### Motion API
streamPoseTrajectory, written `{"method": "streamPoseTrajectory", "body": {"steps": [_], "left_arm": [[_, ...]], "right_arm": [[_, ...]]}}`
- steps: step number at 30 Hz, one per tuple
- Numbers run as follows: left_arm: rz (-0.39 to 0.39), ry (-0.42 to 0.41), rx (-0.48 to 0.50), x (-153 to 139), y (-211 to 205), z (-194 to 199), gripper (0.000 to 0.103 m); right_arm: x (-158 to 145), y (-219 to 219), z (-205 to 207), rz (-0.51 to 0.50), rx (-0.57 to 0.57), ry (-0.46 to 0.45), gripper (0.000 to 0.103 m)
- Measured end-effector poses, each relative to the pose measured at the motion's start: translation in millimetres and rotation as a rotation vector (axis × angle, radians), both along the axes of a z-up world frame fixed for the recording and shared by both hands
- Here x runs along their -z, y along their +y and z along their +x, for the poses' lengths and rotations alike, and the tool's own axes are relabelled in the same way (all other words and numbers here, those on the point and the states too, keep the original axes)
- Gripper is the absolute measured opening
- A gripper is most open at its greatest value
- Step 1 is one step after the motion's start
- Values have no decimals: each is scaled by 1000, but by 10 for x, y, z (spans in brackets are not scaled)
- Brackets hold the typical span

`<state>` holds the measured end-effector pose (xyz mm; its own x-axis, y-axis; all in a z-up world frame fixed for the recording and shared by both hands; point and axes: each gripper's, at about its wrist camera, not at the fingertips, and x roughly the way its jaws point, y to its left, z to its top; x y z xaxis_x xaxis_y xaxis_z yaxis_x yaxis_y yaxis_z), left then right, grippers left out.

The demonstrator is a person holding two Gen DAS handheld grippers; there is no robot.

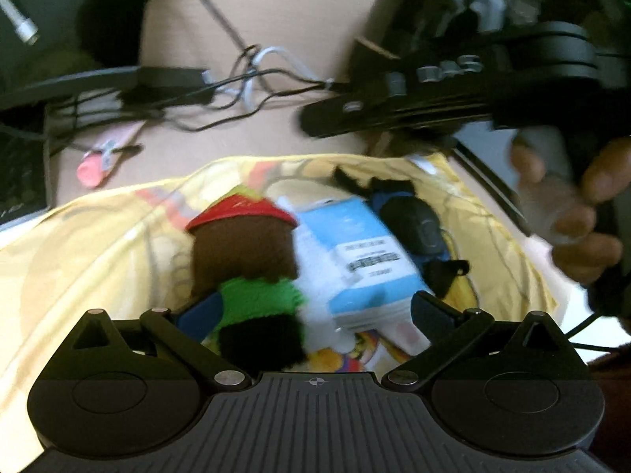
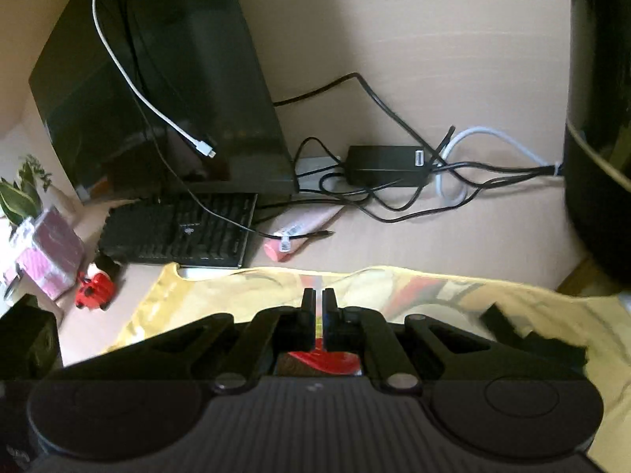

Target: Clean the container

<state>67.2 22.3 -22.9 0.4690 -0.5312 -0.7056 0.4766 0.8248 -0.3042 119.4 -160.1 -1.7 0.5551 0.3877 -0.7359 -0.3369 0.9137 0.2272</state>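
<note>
Half-full yellow fabric container (image 1: pixel 98 244), printed.

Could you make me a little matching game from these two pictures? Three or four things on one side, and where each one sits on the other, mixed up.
Things:
1. plush toy
2. pale blue box
3. pink tube
4. small red toy

Places:
A. on the table beside the keyboard, next to a pink box
B. inside the yellow container, between the open fingers of the left gripper
C. on the table beyond the container's far rim, under loose cables
D. inside the container, to the right of the plush toy

Pairs: 1-B, 2-D, 3-C, 4-A
</note>
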Motion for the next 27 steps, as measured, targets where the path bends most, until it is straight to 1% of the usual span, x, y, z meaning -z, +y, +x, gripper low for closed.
{"method": "streamPoseTrajectory", "body": {"steps": [1,3,5,8,11,14,16,17,18,19,21,24,27], "left_arm": [[-5,10,-9,15,20,4,103],[-19,29,-11,39,32,4,103],[-5,34,-15,70,-6,21,103],[29,23,-8,70,-55,22,103],[26,26,-7,75,-22,34,103],[22,35,-21,89,42,60,103],[21,40,-32,104,87,79,103],[18,44,-33,113,107,87,103],[14,48,-34,120,126,96,103],[11,51,-36,124,140,101,103],[11,47,-46,115,164,104,103],[25,35,-77,71,213,110,103],[56,0,-103,-42,260,90,103]], "right_arm": [[-26,-18,-2,-2,-3,-8,15],[-78,-53,-7,-7,-8,-24,18],[20,-43,-26,-46,-19,-5,19],[140,43,-40,-42,-81,50,19],[251,192,-9,-60,-118,77,21],[336,349,73,-90,-130,112,32],[438,410,137,-79,-144,152,45],[489,448,154,-67,-151,172,45],[525,486,164,-59,-150,182,39],[544,536,168,-55,-162,183,29],[545,642,148,-35,-200,165,17],[516,740,118,-8,-217,122,9],[489,737,145,78,-205,131,7]]}}
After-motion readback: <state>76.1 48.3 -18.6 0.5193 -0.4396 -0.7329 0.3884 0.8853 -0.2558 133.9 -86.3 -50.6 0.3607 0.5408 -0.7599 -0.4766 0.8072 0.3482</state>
